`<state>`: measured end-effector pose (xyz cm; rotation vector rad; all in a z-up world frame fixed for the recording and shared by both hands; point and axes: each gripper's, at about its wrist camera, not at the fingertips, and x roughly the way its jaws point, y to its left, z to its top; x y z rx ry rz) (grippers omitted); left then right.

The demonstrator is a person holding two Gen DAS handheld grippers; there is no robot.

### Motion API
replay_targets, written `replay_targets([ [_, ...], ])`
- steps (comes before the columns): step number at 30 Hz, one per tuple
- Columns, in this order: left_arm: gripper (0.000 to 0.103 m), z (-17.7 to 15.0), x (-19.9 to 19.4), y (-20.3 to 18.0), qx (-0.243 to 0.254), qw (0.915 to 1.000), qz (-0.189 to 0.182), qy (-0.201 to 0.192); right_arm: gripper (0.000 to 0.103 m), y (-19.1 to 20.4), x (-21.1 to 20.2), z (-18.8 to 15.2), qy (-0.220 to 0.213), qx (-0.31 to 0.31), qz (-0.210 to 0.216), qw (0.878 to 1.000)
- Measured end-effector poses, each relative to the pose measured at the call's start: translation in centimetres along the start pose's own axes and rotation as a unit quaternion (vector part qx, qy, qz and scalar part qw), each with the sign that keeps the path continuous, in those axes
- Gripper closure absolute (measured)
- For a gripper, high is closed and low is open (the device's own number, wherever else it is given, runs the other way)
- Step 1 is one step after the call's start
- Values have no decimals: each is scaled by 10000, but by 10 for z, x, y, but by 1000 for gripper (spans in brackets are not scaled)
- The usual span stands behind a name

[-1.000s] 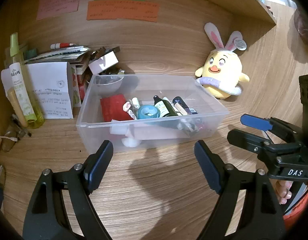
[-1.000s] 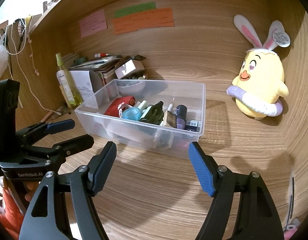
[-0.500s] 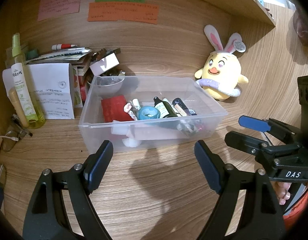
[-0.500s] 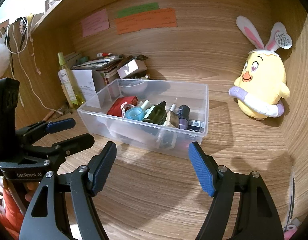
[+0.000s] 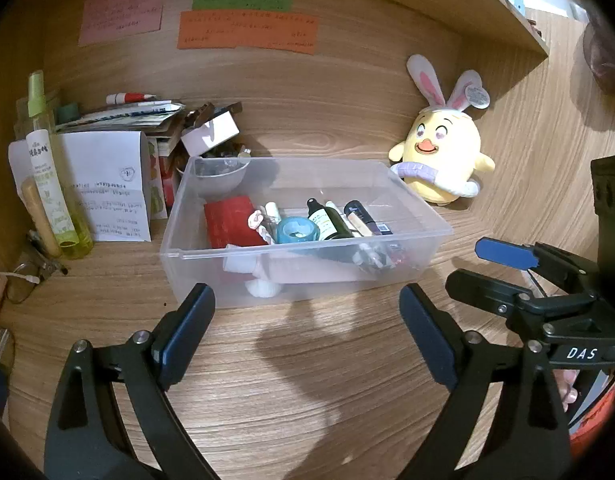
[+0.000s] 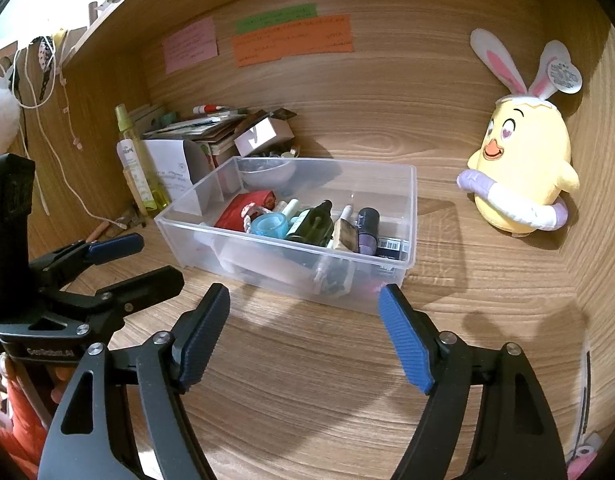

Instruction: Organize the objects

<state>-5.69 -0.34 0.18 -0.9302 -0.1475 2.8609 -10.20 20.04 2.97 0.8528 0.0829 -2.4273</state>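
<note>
Two hand-held tongs above a wooden desk (image 5: pixel 307 380), both aimed at a clear plastic bin (image 5: pixel 307 284) standing on the desk near the back wall. Left tongs (image 5: pixel 307 332): jaws apart and opening, nothing between them, the tips just short of the bin's near wall. Right tongs (image 6: pixel 303 332): jaws likewise apart and opening, empty, also in front of the bin.

Contents of the bin, clustered toward its left and middle: a red pouch (image 5: pixel 231 224), a teal tape roll (image 5: pixel 297 231), a dark green dropper bottle (image 5: pixel 329 220), a purple-capped tube (image 6: pixel 367 230) and several smaller cosmetic items too jumbled to tell apart. The bin's right end holds nothing visible.

Surroundings: a yellow chick plush with rabbit ears (image 5: pixel 441 160) stands against the wall, right of the bin and apart from it. To the left are a tall yellow-green spray bottle (image 5: pixel 47 168), a folded printed sheet (image 5: pixel 107 192) and a stack of papers and small boxes (image 5: pixel 159 120). Pink, green and orange paper notes (image 5: pixel 247 28) are stuck on the back wall.
</note>
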Motion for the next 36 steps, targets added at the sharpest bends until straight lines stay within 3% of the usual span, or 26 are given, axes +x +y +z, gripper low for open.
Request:
replay_targets([
  [24,8,0,8,4,-164,9994,-184,239,27,-5,-1,-1,-5,68,18,10000],
  [36,8,0,5,-2,-9,9997,-196,153,27,-9,0,-1,23,86,43,10000],
])
